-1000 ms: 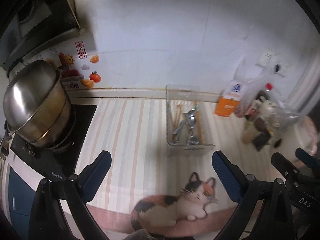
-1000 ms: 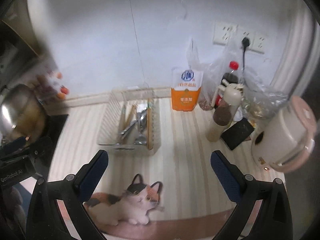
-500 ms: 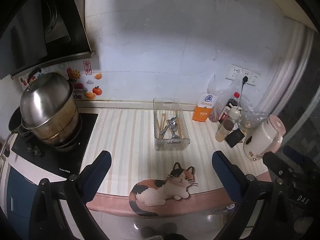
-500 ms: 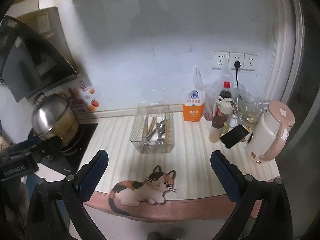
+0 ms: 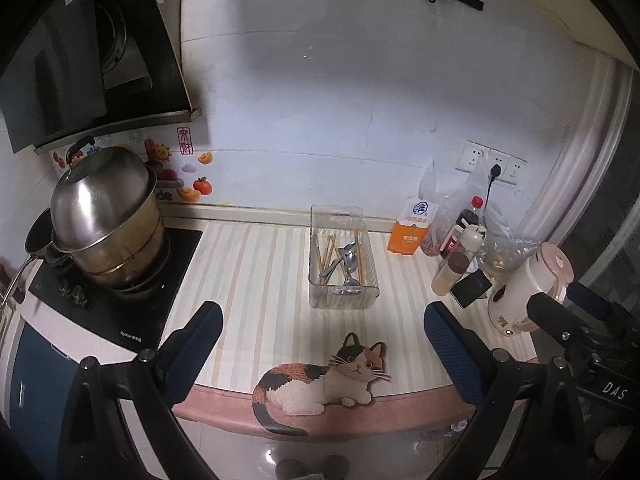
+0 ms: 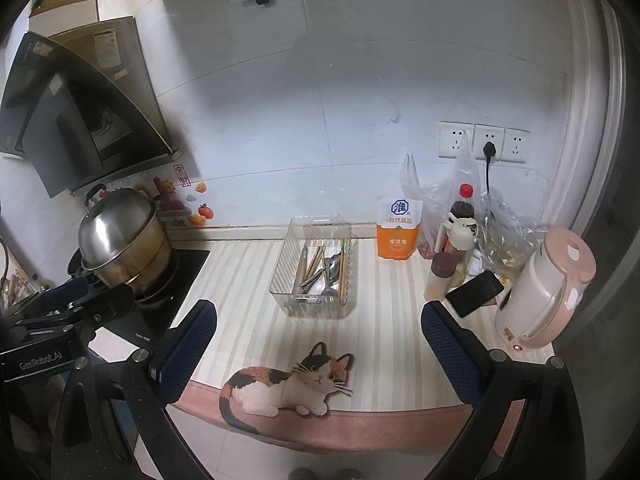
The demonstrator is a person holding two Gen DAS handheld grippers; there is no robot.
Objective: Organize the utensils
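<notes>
A clear plastic tray (image 5: 343,299) with ribbed walls stands in the middle of the frame, on the striped cream table (image 5: 256,280), and it holds the utensils (image 5: 342,262): thin wooden chopsticks and shiny metal spoons, which lie lengthwise and partly cross each other. The left tongs (image 5: 320,344) are wide apart and hold nothing; their fingers (image 5: 196,344) have dark blue textured pads and sit low in the frame, before the table edge. The right tongs (image 6: 318,344) are also wide apart and hold nothing. Between the tongs and the tray lies a flat cat-shaped mat (image 5: 320,384), soft-looking, in white, orange and black. At the left, a round steel pot (image 5: 104,216) with a domed lid sits on a black glossy stove (image 5: 132,316). At the right stand an orange and white bag (image 5: 412,228) and a pink and cream kettle (image 6: 544,292) with rounded shape.
</notes>
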